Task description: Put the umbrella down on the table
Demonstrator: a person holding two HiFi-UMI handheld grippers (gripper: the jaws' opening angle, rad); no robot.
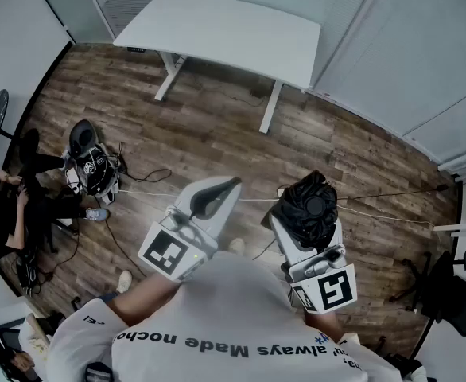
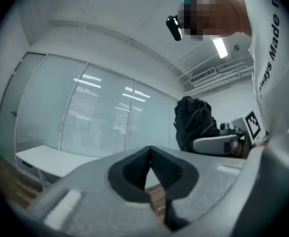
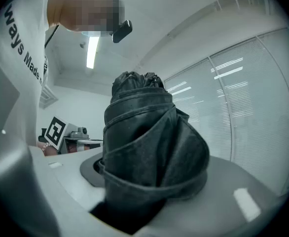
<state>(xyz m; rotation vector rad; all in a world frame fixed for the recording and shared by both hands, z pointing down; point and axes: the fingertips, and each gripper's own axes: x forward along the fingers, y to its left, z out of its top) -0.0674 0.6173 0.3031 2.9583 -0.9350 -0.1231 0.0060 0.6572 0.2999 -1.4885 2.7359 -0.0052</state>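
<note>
Black folded umbrella (image 3: 152,147) clamped in my right gripper (image 1: 306,215), my left gripper (image 1: 215,191) closed, empty; white table (image 1: 217,26) well apart across the floor, so approach, set-down and release all remain.

— Left gripper (image 2: 150,151)?
— Jaws closed tip to tip, nothing between them (wood floor (image 2: 157,197) shows through the gap).
— And beyond?
— White worktop (image 2: 51,159) low at left; a black folded umbrella (image 2: 196,122) stands upright at right.
</note>
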